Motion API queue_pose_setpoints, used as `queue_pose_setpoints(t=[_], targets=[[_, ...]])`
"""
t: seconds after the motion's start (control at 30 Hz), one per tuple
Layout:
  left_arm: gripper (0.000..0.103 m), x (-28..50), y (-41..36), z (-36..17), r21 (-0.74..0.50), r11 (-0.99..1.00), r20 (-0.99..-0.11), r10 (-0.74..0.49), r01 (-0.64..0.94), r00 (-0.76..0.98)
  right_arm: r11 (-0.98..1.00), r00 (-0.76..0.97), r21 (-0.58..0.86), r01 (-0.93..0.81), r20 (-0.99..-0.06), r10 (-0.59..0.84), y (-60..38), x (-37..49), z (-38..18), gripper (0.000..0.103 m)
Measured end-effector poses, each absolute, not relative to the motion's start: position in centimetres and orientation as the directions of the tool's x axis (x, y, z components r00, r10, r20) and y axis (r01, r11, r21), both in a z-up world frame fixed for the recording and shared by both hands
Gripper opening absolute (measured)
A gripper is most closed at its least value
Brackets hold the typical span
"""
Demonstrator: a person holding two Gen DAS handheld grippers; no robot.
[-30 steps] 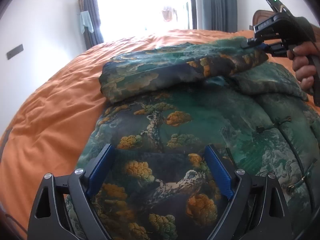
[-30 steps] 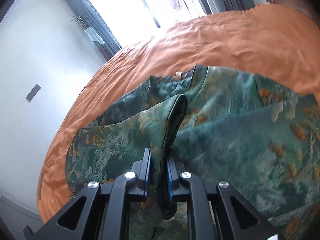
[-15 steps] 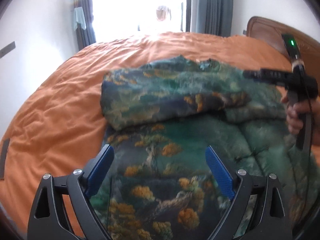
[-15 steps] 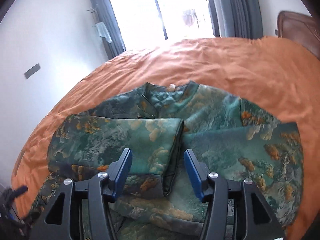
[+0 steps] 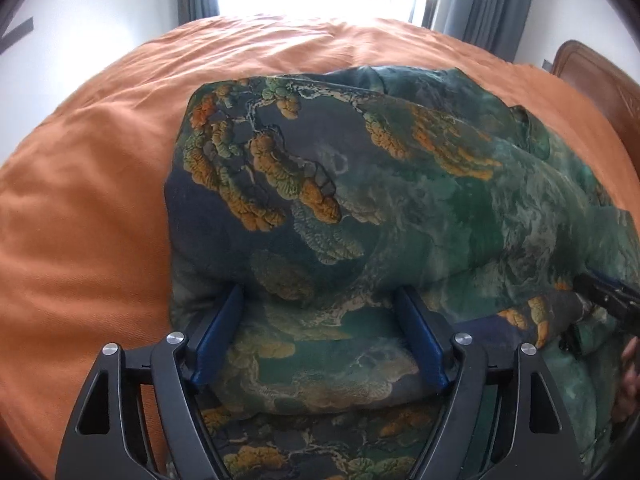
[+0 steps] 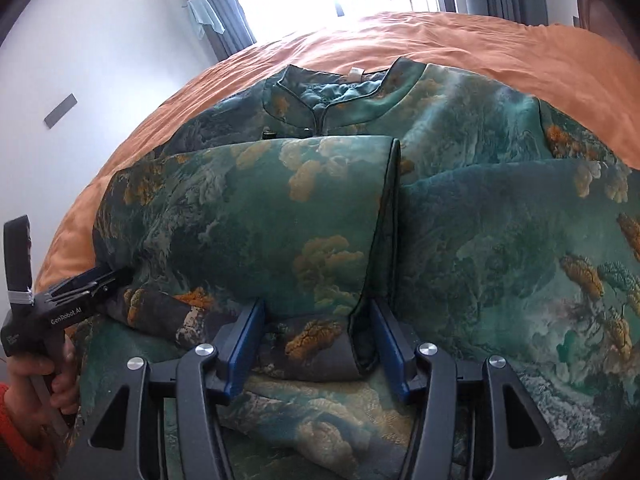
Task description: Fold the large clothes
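Observation:
A large green quilted jacket (image 6: pixel 460 220) with orange tree print lies front up on the orange bed, collar (image 6: pixel 332 92) at the far side. Its left sleeve (image 6: pixel 260 216) is folded across the chest, and its cuff edge (image 6: pixel 380 240) lies at the jacket's middle. It fills the left wrist view too (image 5: pixel 380 200). My right gripper (image 6: pixel 316 344) is open, its jaws either side of the cuff's near corner. My left gripper (image 5: pixel 320 340) is open, low against the sleeve fold at the jacket's left side; it also shows in the right wrist view (image 6: pixel 96 284).
The orange bedspread (image 5: pixel 88 200) spreads around the jacket. A bright window with grey curtains (image 5: pixel 480 0) stands beyond the bed. A wooden headboard (image 5: pixel 600 80) is at the right. A white wall (image 6: pixel 80 60) is at the left.
My right gripper has let go of the sleeve cuff, laid it across the chest and opened. My left gripper has moved forward and lower, close to the folded sleeve.

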State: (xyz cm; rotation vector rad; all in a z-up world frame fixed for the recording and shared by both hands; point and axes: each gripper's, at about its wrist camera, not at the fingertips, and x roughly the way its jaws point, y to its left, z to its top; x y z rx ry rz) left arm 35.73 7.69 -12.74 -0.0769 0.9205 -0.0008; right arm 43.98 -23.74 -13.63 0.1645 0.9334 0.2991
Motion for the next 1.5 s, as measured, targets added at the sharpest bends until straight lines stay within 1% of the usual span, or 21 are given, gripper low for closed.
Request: queue_pose_setpoints(t=[0.07,0.13,0.27,0.3,0.37,0.43,0.5,0.53,0.57,0.63,0.7,0.8,0.87,0.93,1.07,1.17,1.23,1.3,1.4,1.5], targets=[[0.081,35.5,7.0,-12.0,-0.018,0.999,-0.805,0.003,-0.029,0.593,0.95,0.566,0.249,-0.187,-0.763,0.312,-23.5,44.0,-13.9,0.055],[0.082,35.2,6.4,-10.0,0.003,1.0,-0.801,0.019,-0.028,0.599,0.95,0.582,0.246,-0.191,-0.752,0.311,-23.4,43.9,-14.1,0.055],[0.092,35.9,5.9,-4.8,-0.09,0.996,-0.716,-0.063,-0.002,0.696,0.949,0.599,0.25,-0.193,-0.736,0.316,-23.4,43.3,-14.0,0.055],[0.095,36.6,5.8,-3.9,-0.108,0.994,-0.696,-0.078,0.003,0.713,0.949,0.6,0.249,-0.193,-0.735,0.315,-23.5,43.3,-14.0,0.055],[0.096,38.7,5.4,-3.4,-0.114,0.993,-0.675,-0.08,0.003,0.733,0.95,0.602,0.246,-0.194,-0.735,0.313,-23.6,43.4,-13.9,0.055],[0.096,41.3,5.5,-4.6,-0.089,0.996,-0.697,-0.046,-0.022,0.715,0.95,0.603,0.244,-0.197,-0.733,0.313,-23.7,43.1,-14.0,0.055],[0.097,43.9,6.1,-7.7,-0.07,0.996,-0.763,-0.013,-0.063,0.647,0.951,0.606,0.237,-0.198,-0.733,0.309,-23.7,43.2,-14.0,0.055],[0.099,45.0,6.5,-9.7,-0.061,0.995,-0.797,0.002,-0.084,0.604,0.952,0.609,0.232,-0.199,-0.732,0.306,-23.6,43.0,-14.0,0.055],[0.103,45.8,7.1,-11.5,-0.078,0.993,-0.817,-0.014,-0.088,0.576,0.953,0.612,0.228,-0.201,-0.73,0.304,-23.6,42.9,-14.0,0.055],[0.103,45.4,7.7,-12.9,-0.131,0.988,-0.796,-0.054,-0.084,0.603,0.954,0.617,0.221,-0.204,-0.727,0.3,-23.3,42.8,-14.1,0.055],[0.103,44.9,7.4,-12.8,-0.112,0.99,-0.777,-0.035,-0.082,0.628,0.958,0.623,0.204,-0.202,-0.727,0.287,-23.1,42.7,-14.2,0.055],[0.102,44.0,7.1,-12.1,-0.092,0.992,-0.773,-0.02,-0.082,0.635,0.959,0.627,0.198,-0.202,-0.727,0.282,-23.0,42.5,-14.3,0.055],[0.102,42.5,7.1,-10.6,-0.091,0.993,-0.761,-0.018,-0.08,0.648,0.96,0.63,0.194,-0.201,-0.725,0.279,-23.0,42.3,-14.2,0.055],[0.102,39.8,7.1,-9.0,-0.11,0.993,-0.74,-0.048,-0.05,0.671,0.96,0.642,0.193,-0.204,-0.714,0.28,-23.0,42.0,-14.1,0.055],[0.102,31.9,6.9,-5.9,-0.107,0.994,-0.712,-0.084,0.011,0.697,0.962,0.651,0.179,-0.206,-0.709,0.271,-23.0,41.1,-13.1,0.055],[0.102,25.5,6.2,-4.7,-0.076,0.996,-0.717,-0.091,0.052,0.691,0.97,0.678,0.148,-0.192,-0.695,0.24,-23.3,38.3,-10.4,0.057],[0.102,21.7,5.8,-4.5,-0.076,0.994,-0.714,-0.106,0.074,0.692,0.963,0.682,0.176,-0.202,-0.68,0.268,-24.0,35.3,-8.7,0.062],[0.102,18.3,5.1,-4.6,-0.08,0.993,-0.715,-0.115,0.083,0.69,0.963,0.688,0.163,-0.216,-0.674,0.269,-24.6,32.0,-7.5,0.065],[0.102,14.3,3.2,-5.7,-0.065,0.994,-0.719,-0.109,0.09,0.686,0.97,0.69,0.075,-0.23,-0.691,0.217,-24.7,25.9,-7.4,0.067],[0.102,11.9,1.1,-7.9,-0.033,0.992,-0.736,-0.107,0.122,0.668,0.977,0.694,-0.015,-0.212,-0.706,0.14,-24.9,19.7,-8.9,0.068]])
